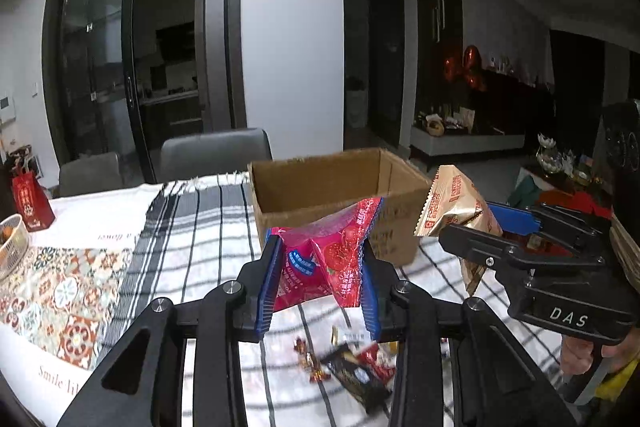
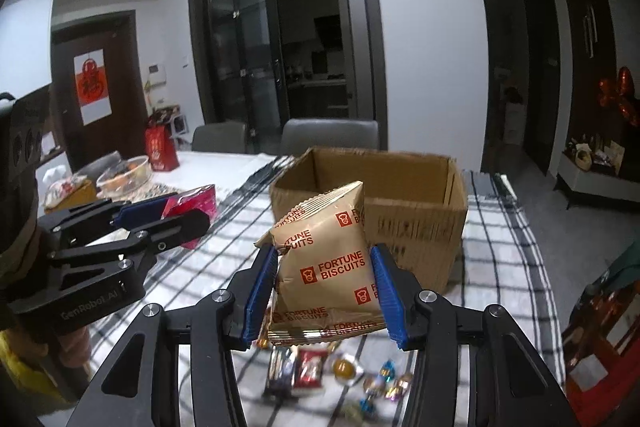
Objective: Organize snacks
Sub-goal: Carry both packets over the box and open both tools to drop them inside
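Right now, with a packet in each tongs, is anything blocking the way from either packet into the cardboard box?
Nothing visible does. The red packet in the left tongs and the Fortune Biscuits packet in the right tongs hang just short of the open cardboard box, with only its near wall between.

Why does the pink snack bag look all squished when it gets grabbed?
The pink snack bag is probably soft, thin film: it creases and puffs between the left hand-held gripper pads. It likely weighs little, since it stays up from a side pinch alone. Its shiny wrapper might be slippery.
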### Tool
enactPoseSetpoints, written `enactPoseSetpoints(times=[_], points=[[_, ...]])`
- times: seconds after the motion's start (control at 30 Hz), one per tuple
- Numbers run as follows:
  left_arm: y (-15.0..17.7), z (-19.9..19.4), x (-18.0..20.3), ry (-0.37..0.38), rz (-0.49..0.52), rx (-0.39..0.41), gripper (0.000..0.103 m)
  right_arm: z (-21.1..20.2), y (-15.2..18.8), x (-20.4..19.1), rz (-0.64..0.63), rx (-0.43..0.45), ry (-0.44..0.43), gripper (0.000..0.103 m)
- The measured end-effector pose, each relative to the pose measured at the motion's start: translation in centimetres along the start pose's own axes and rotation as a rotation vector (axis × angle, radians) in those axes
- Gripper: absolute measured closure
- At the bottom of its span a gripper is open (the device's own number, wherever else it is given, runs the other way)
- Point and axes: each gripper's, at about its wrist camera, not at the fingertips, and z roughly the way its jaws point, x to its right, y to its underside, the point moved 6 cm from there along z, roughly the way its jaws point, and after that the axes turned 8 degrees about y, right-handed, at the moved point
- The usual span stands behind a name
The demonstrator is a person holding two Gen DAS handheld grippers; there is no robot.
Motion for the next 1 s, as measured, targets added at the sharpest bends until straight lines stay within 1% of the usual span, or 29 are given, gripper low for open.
enactPoseSetpoints(times=[0.2,0.43,0.67,0.8,1.0], points=[[-3.0,1.1,-0.7,-0.010,0.014,0.039,0.068,1.4,-2.9,1.1,0.024,0.021,0.020,0.054],[-5.8,3.1,-1.0,0.011,0.032,0.058,0.068,3.1,-5.5,2.8,0.051,0.030,0.026,0.054],[-8.0,5.9,-1.5,0.035,0.033,0.045,0.069,5.7,-7.7,4.3,0.065,0.019,0.030,0.054],[-8.7,7.4,-1.9,0.041,0.037,0.037,0.069,7.4,-8.3,5.4,0.084,0.006,0.039,0.054],[-9.3,11.2,-2.9,0.049,0.017,-0.012,0.069,10.6,-8.4,6.8,0.101,-0.041,0.048,0.054]])
